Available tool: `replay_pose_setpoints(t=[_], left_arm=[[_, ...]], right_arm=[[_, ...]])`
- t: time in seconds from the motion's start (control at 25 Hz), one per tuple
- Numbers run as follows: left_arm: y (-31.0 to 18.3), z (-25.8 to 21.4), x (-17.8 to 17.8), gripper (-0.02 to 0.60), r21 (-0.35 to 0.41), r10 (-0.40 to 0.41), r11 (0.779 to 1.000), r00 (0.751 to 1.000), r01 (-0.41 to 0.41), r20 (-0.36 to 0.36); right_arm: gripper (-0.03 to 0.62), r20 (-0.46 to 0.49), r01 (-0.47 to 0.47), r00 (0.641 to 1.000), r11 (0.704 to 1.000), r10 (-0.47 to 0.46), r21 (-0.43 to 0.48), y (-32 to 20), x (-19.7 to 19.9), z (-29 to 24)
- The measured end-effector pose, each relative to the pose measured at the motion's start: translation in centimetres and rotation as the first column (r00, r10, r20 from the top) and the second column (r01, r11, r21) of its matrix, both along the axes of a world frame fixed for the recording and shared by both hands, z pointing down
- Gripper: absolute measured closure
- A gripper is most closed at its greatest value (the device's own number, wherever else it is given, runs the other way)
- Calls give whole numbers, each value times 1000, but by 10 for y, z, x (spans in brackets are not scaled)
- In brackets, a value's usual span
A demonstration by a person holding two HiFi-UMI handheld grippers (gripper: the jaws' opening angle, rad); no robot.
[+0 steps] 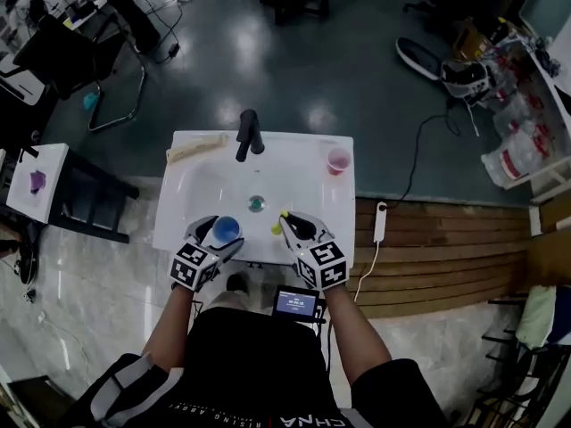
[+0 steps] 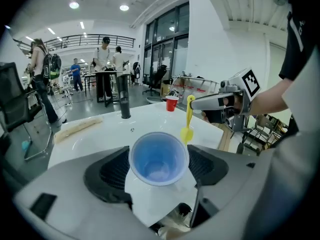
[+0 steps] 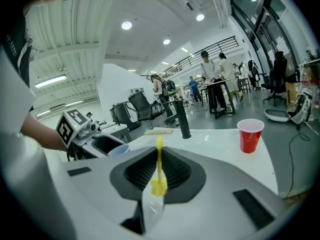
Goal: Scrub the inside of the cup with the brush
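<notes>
- Head view: left hand-held gripper [image 1: 211, 239] closed on a blue cup [image 1: 226, 231], above the front edge of the white washbasin [image 1: 294, 172]. Right hand-held gripper [image 1: 294, 228] just beside it, closed on a small yellow brush [image 1: 278, 226]. Further back, a black faucet [image 1: 250, 134] and a red cup [image 1: 338, 160] on the basin rim, both well apart from the work.
- Left gripper view: jaws pressed on both sides of the blue cup, with its mouth open toward the camera. Brush hanging with the wider end down, just beside the rim at the right, not inside.
- Right gripper view: jaws nearly together on the thin brush. Blue cup low at the left, near.
- Step in hand, as a judgement: bringing the brush to the cup, scrubbing not yet begun.
- Next move: to carry the brush end over the mouth, lower it to the inner wall, then rub around. Thin cup probably easy to squash, so a steady hold on the left side needed.
</notes>
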State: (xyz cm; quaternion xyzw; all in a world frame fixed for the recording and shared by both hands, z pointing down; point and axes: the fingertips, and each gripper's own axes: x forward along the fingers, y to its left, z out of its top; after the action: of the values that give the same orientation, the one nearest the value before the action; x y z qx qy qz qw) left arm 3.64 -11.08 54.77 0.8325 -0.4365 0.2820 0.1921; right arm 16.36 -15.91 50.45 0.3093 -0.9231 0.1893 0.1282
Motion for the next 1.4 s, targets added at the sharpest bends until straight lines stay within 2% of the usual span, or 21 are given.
replay_pose_setpoints(t=[0.2,0.36,0.52,0.76,1.08,1.4], left_arm=[[11,-6,-48,219,12,-86,996,996,86,-10],[20,-11,-100,219,23,-126,992,992,126,-10],[28,-8,-151,219,-2,-135,991,991,135,4],[22,-2,-201,219,-16,-103,995,994,103,24],[15,16,-227,219,-67,-50,996,998,52,26],[8,22,-226,219,-81,-23,996,1000,23,10]], right_arm=[[554,24,30,999,1000,-30,1,-1,-31,-7],[554,27,33,999,999,-33,4,-5,-72,-10],[554,26,12,1000,1000,-12,-6,-5,-111,-12],[554,16,-32,999,999,32,-18,-6,-151,-9],[554,11,-81,997,996,81,-21,-12,-176,-5],[554,0,-98,995,995,98,-27,-17,-178,-1]])
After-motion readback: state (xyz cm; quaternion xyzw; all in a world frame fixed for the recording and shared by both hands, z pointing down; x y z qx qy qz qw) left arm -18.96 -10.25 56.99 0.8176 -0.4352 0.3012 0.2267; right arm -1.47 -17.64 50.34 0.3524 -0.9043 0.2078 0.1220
